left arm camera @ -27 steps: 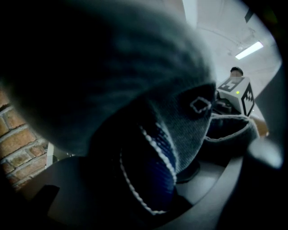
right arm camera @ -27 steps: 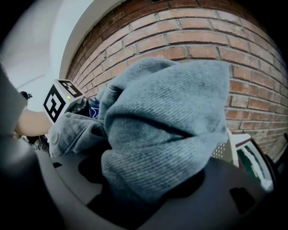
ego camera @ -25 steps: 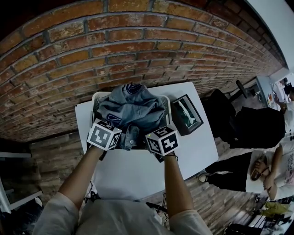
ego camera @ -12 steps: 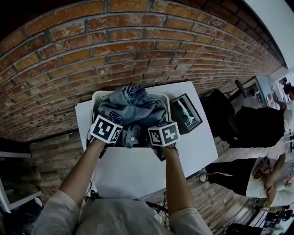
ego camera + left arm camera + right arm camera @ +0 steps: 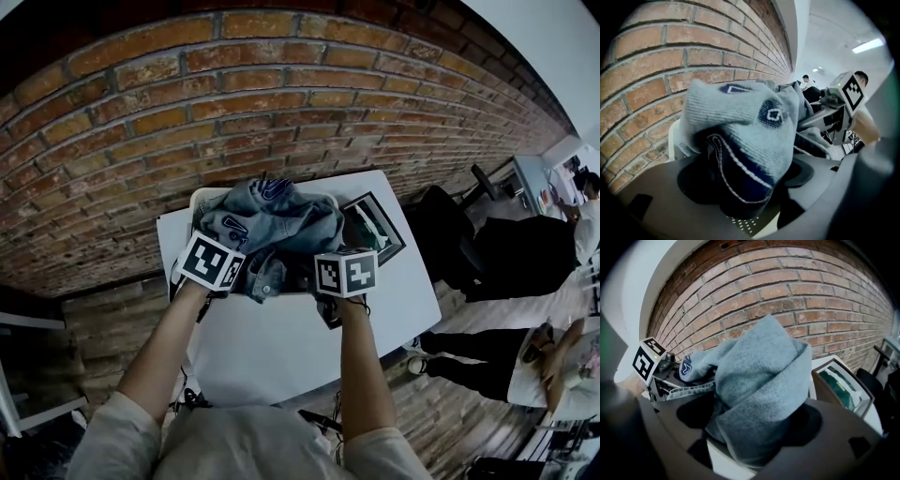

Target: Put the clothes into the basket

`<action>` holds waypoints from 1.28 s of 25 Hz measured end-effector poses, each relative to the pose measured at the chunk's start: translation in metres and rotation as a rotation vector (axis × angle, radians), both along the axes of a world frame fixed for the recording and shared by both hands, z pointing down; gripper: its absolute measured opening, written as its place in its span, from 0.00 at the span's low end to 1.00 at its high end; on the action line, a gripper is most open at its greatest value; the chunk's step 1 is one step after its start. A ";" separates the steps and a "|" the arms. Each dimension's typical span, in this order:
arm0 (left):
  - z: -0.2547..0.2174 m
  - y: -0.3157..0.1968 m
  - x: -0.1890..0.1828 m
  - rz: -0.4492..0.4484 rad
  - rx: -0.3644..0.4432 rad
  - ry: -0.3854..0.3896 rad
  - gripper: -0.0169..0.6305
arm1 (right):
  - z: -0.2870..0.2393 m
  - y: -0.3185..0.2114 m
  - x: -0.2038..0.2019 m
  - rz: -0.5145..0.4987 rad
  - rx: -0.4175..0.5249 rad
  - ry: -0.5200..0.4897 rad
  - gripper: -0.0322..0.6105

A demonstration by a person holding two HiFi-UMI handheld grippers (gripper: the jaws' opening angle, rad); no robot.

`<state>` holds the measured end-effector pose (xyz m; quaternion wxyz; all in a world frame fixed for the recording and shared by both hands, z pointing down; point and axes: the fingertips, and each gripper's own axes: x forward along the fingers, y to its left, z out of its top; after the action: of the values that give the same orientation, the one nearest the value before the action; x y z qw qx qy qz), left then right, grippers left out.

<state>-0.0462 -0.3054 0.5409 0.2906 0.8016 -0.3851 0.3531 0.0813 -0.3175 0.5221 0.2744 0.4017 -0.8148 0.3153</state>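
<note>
I read the left gripper [image 5: 747, 180] from its own view. Its jaws are apart and opening. A fold of the clothes [image 5: 272, 225] – pale knit with a dark band and a light stitched line – hangs in the gap between them. The fold fills most of the gap, and I cannot confirm that either pad presses on it.

The right gripper [image 5: 750, 420] also has its jaws well apart. A thick grey-blue knit fold droops between them and down over the white edge of the basket [image 5: 202, 197]. The dark round pads are visible on both sides of the fold.

From the head view:
- The clothes sit as one heap inside the basket, knit on top, with a denim piece with a button at the near edge.
- The heap rises above the rim.
- Both grippers are at the near rim, left at the heap's left corner and right at its right corner, with the fabric directly ahead of each.
- The basket stands on the white table [image 5: 281, 347], at the far edge against the brick wall [image 5: 281, 94].
- A dark frame [image 5: 375, 234] lies just beside the basket on the right.
</note>
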 end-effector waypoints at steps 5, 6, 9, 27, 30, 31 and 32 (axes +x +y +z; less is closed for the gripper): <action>-0.021 0.005 -0.014 -0.074 0.053 0.026 0.57 | -0.014 0.007 0.010 0.034 0.056 0.062 0.72; -0.026 0.005 -0.018 -0.090 0.072 0.025 0.57 | -0.017 0.008 0.013 0.052 0.062 0.061 0.72; -0.043 0.008 -0.030 -0.133 0.132 0.020 0.57 | -0.029 0.012 0.018 0.087 0.089 0.043 0.72; -0.122 0.036 -0.014 -0.149 0.329 0.203 0.56 | -0.116 0.051 -0.004 0.117 0.314 0.030 0.72; -0.131 0.038 -0.011 -0.143 0.359 0.209 0.56 | -0.128 0.052 -0.011 0.109 0.349 0.007 0.72; -0.133 0.039 -0.010 -0.142 0.370 0.208 0.56 | -0.130 0.052 -0.013 0.109 0.357 -0.003 0.72; -0.135 0.040 -0.009 -0.140 0.379 0.208 0.56 | -0.132 0.053 -0.015 0.110 0.365 -0.010 0.72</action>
<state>-0.0550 -0.2656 0.4058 0.1967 0.8452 -0.4675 0.1688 0.0661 -0.2649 0.3904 0.1756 0.4871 -0.8366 0.1788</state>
